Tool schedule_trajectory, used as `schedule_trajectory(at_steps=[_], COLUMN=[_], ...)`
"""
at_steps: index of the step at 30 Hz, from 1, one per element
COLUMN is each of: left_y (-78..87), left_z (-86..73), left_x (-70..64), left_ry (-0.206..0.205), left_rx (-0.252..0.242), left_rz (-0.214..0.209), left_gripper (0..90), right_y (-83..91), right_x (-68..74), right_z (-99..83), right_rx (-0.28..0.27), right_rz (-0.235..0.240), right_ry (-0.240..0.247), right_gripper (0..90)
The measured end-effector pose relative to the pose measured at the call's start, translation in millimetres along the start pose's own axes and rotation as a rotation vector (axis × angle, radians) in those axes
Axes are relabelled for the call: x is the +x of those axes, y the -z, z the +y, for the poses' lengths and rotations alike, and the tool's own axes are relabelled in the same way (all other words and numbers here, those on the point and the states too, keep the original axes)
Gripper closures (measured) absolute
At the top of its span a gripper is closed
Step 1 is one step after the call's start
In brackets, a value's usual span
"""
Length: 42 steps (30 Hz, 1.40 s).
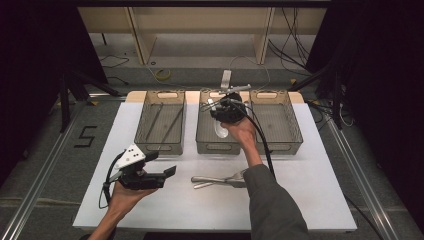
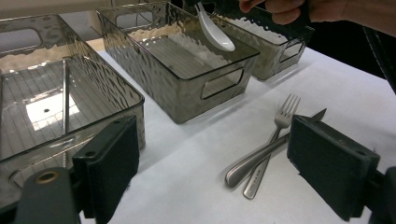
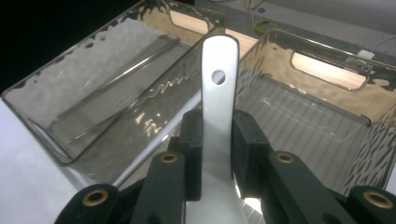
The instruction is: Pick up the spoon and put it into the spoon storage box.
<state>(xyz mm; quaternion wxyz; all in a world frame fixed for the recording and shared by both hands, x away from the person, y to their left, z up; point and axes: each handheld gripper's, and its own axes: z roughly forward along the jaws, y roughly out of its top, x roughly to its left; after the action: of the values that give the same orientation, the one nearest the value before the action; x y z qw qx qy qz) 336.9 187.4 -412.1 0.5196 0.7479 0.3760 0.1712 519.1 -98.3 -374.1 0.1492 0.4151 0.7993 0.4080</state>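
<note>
We hold a white spoon over the middle bin.
Our right gripper clamps its handle; our left gripper gapes, holding nothing.

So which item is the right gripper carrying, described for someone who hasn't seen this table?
Start from the row of three smoky clear bins at the table's far edge and find the middle bin. Above it, the right gripper clamps a white spoon. It is glossy white with a hole in its handle, unlike the metal cutlery on the table.
</note>
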Motion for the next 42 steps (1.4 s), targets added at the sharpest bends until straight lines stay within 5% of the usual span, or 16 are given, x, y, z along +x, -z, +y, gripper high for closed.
schedule_trajectory(at_steps=[42], left_y=[0.2], left_z=[-0.5], left_x=[0.0], left_ry=[-0.003], left_rx=[0.003], left_rz=[0.001], left_gripper=[16.3], right_y=[-37.7], right_x=[5.6], right_z=[-17.9], right_rx=[0.082], right_rz=[-0.022], right_ry=[-0.028], right_gripper=[76.0])
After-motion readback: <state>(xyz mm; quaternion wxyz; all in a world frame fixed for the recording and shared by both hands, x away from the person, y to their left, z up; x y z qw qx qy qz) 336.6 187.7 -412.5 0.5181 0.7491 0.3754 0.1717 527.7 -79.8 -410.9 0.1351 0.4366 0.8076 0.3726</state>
